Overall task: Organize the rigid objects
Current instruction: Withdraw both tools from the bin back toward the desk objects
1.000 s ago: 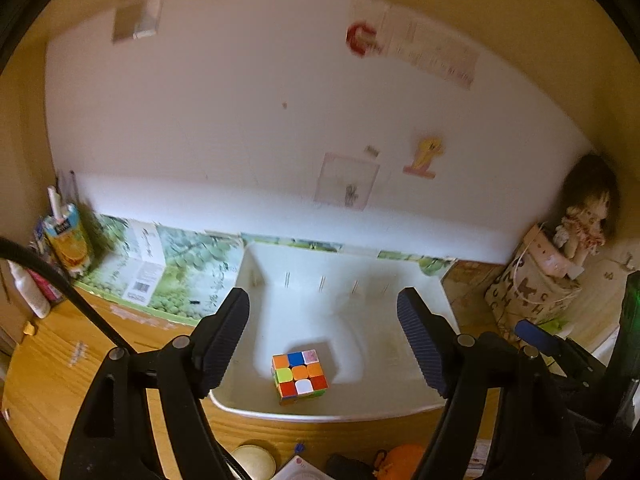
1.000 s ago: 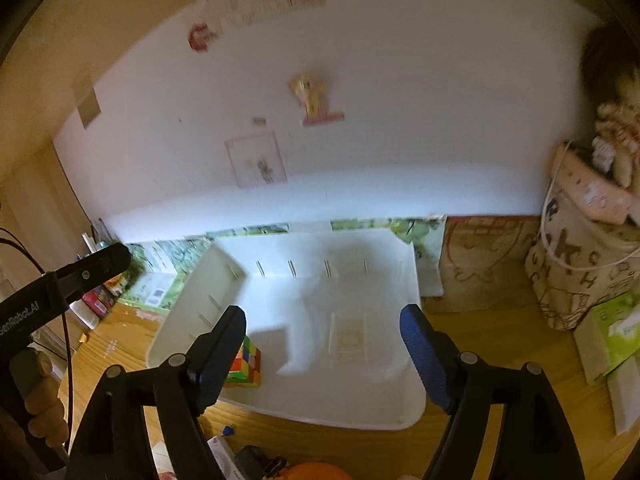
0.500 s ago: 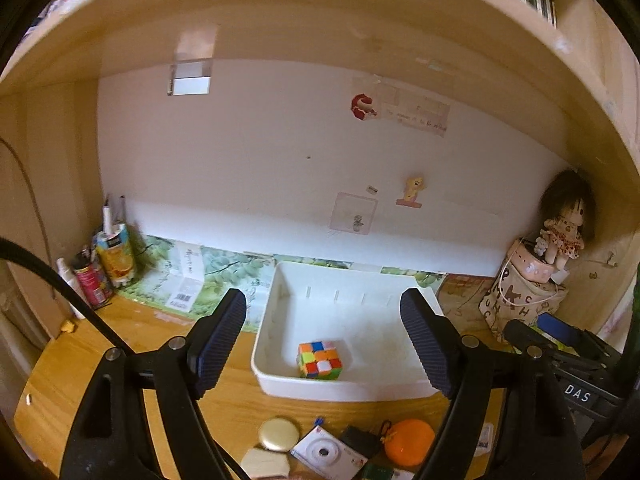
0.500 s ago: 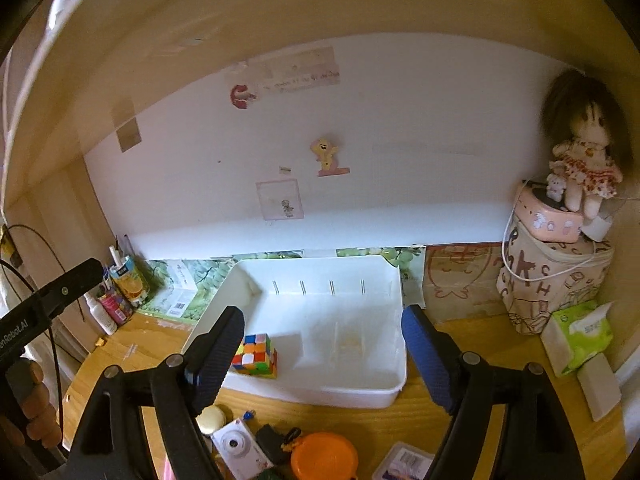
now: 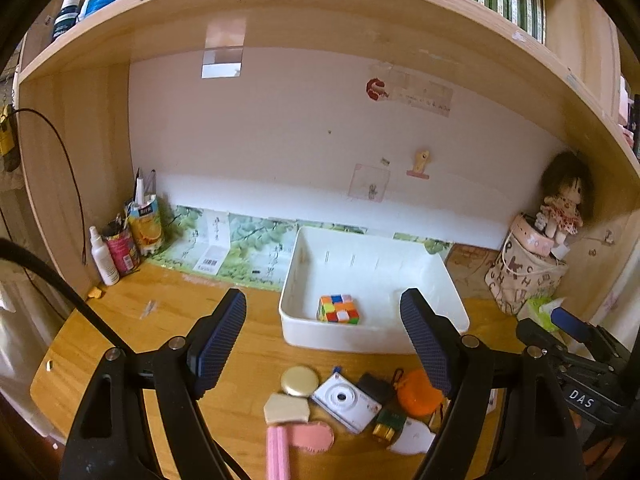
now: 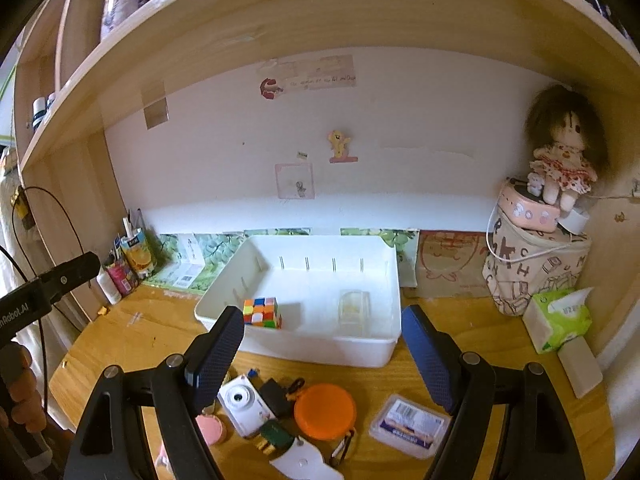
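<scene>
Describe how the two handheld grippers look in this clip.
Both the left gripper and right gripper have black plastic frames with silver rivets and dark blue ribbed pads on the fingers. White lettering marks their bodies, and a black cable trails from the left one.

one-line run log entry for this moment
left gripper: open, empty | right gripper: open, empty | multicoloured puzzle cube: inside white plastic bin | small white toy camera: on desk

Both wrist views raised above the desk's front edge, facing the back wall, left-hand and right-hand, sharing the bin (image 5: 372, 332) (image 6: 320, 350) and cube (image 5: 338, 309) (image 6: 262, 312).
</scene>
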`<state>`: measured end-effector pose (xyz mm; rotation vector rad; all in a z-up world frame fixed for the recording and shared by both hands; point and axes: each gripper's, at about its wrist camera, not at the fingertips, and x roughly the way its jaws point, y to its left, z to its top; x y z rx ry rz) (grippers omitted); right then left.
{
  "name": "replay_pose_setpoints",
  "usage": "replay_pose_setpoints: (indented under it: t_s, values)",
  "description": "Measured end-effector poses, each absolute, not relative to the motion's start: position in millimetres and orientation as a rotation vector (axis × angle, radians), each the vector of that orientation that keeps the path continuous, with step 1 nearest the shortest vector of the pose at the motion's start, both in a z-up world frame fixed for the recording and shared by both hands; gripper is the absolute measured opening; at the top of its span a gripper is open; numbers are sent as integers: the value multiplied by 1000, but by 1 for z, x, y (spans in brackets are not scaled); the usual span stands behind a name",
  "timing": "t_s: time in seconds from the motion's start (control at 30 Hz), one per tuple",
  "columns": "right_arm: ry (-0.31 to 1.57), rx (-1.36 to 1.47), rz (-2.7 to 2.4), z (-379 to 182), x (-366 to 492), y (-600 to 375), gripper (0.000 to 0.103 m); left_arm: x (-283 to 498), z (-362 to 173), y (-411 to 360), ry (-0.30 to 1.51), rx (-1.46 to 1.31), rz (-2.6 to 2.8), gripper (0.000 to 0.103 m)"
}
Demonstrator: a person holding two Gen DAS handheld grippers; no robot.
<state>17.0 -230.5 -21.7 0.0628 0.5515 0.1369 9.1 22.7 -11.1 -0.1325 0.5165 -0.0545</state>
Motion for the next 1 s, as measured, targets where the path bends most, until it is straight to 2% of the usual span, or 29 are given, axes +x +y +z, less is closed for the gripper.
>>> replay_pose_setpoints:
  t_s: [0.37,1.0]
  values:
    - [627,99,122,-42,-4,-223,82,-3,-30,31,623,-123,-66,82]
    - [861,251,19,-106,-7,-225,82,19,-102,47,990,-155,-179,82]
